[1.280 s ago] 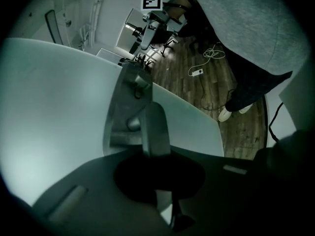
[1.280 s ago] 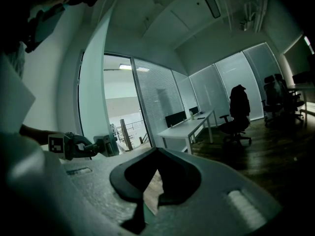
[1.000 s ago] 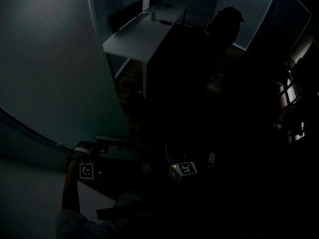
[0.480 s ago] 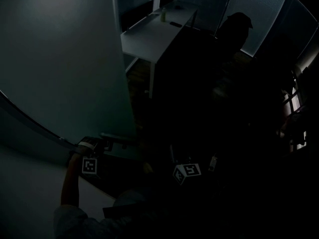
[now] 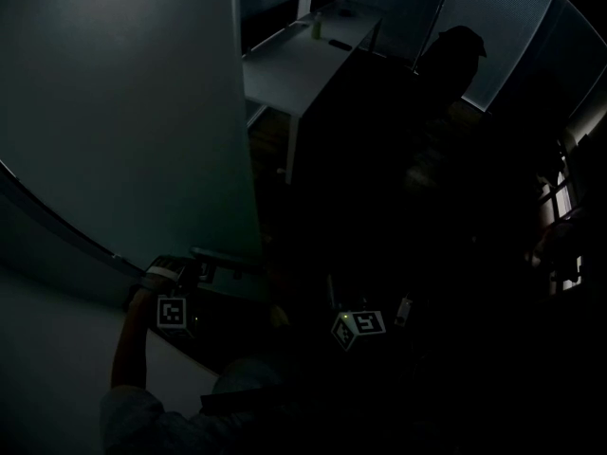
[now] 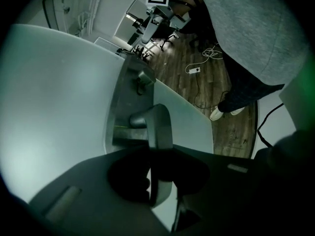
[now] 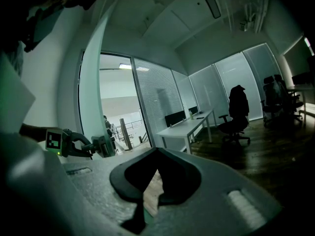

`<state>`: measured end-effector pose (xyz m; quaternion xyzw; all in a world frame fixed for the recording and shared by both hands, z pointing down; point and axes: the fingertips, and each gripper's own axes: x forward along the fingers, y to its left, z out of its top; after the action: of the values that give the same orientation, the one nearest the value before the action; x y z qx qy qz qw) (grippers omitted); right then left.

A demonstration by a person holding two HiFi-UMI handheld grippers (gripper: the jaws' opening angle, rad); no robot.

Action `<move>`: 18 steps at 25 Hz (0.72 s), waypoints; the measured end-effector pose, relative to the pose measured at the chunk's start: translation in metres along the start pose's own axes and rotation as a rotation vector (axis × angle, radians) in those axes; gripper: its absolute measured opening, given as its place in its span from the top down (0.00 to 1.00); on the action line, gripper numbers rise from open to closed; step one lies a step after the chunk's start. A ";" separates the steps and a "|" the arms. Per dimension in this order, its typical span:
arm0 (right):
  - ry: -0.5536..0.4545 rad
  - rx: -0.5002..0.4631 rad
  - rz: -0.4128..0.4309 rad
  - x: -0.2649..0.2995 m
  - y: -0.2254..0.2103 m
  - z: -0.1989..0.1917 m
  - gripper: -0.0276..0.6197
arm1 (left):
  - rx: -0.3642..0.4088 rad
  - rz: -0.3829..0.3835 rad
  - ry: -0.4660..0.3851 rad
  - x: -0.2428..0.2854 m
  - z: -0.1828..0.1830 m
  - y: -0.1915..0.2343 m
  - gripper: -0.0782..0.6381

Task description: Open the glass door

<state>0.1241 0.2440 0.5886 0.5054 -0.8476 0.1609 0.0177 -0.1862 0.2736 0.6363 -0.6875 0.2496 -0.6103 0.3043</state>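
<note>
My head camera sits high and looks steeply down: the glass door (image 5: 142, 112) fills its left side and the desk (image 5: 303, 60) lies far off at the top. The camera on the left gripper (image 5: 194, 271) sits tight against the door handle (image 6: 157, 127), tilted down toward the floor (image 6: 197, 77). The one on the right gripper (image 6: 147, 31) stands farther back and looks almost level into the office. It shares the desk with the head view, and each gripper camera catches the other gripper.
</note>
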 end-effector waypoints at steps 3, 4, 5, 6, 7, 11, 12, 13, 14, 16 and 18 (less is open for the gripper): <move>0.004 0.006 0.003 0.001 0.003 -0.002 0.96 | -0.025 -0.010 -0.002 -0.006 0.000 0.001 0.73; 0.005 0.007 0.005 0.002 0.004 -0.002 0.96 | -0.030 -0.009 -0.002 -0.009 0.000 0.001 0.72; 0.007 0.007 0.008 0.001 0.006 -0.003 0.96 | -0.034 -0.007 -0.001 -0.011 0.000 0.001 0.71; 0.010 0.008 0.012 0.001 0.007 -0.003 0.96 | -0.040 -0.006 0.002 -0.014 0.000 0.002 0.70; 0.012 0.009 0.015 0.001 0.008 -0.002 0.95 | -0.052 -0.006 0.002 -0.017 -0.001 0.002 0.69; 0.022 0.006 0.028 0.003 0.016 -0.003 0.96 | -0.175 -0.018 -0.030 -0.035 0.001 0.008 0.63; 0.024 0.004 0.032 0.003 0.018 -0.002 0.95 | -0.199 -0.016 -0.037 -0.039 0.001 0.009 0.63; 0.024 0.004 0.034 0.003 0.020 -0.002 0.96 | -0.216 -0.013 -0.043 -0.044 0.002 0.010 0.62; 0.023 0.004 0.036 0.003 0.020 -0.002 0.96 | -0.230 -0.009 -0.050 -0.047 0.003 0.011 0.62; 0.023 0.003 0.037 0.002 0.020 -0.002 0.95 | -0.268 0.000 -0.077 -0.056 0.008 0.016 0.63; 0.022 0.001 0.041 0.001 0.023 0.002 0.96 | -0.340 0.004 -0.136 -0.065 0.015 0.022 0.64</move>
<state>0.1041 0.2522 0.5815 0.4863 -0.8574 0.1671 0.0236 -0.1791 0.3066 0.5746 -0.7681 0.3297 -0.5108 0.2010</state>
